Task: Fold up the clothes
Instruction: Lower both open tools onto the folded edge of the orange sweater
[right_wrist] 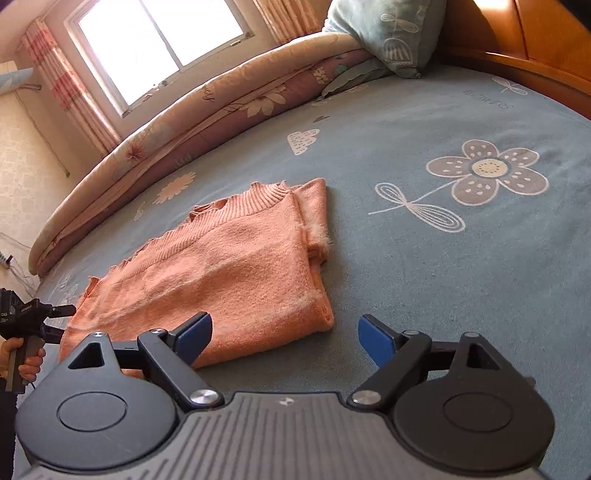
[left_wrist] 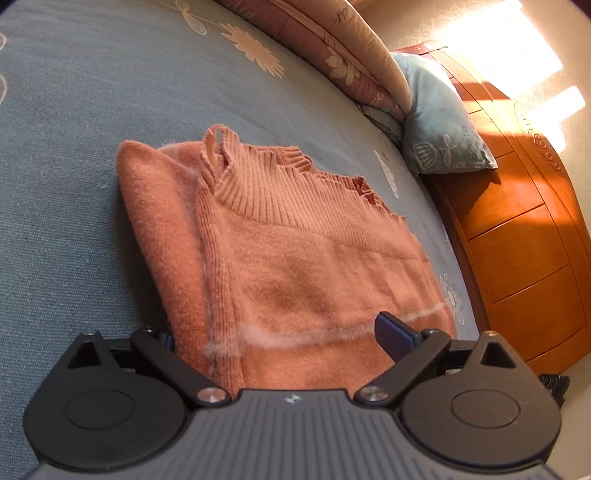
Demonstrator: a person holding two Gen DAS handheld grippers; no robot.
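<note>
Right wrist: sweater (right_wrist: 229, 266) left of open tongs (right_wrist: 284, 334).

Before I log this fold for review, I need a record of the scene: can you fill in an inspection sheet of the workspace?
Surface: blue flowered bedsheet, fairly smooth.
Job's things: orange sweater folded flat, collar toward the quilt.
Clutter: rolled quilt and blue pillow along the far edge.
Grippers: left gripper jaws open astride the sweater's near edge; right gripper jaws open, holding nothing, one pad over the sweater's corner.
Cables: thin wires on the floor by the wall.
Surroundings: window, curtains, wooden headboard.
</note>
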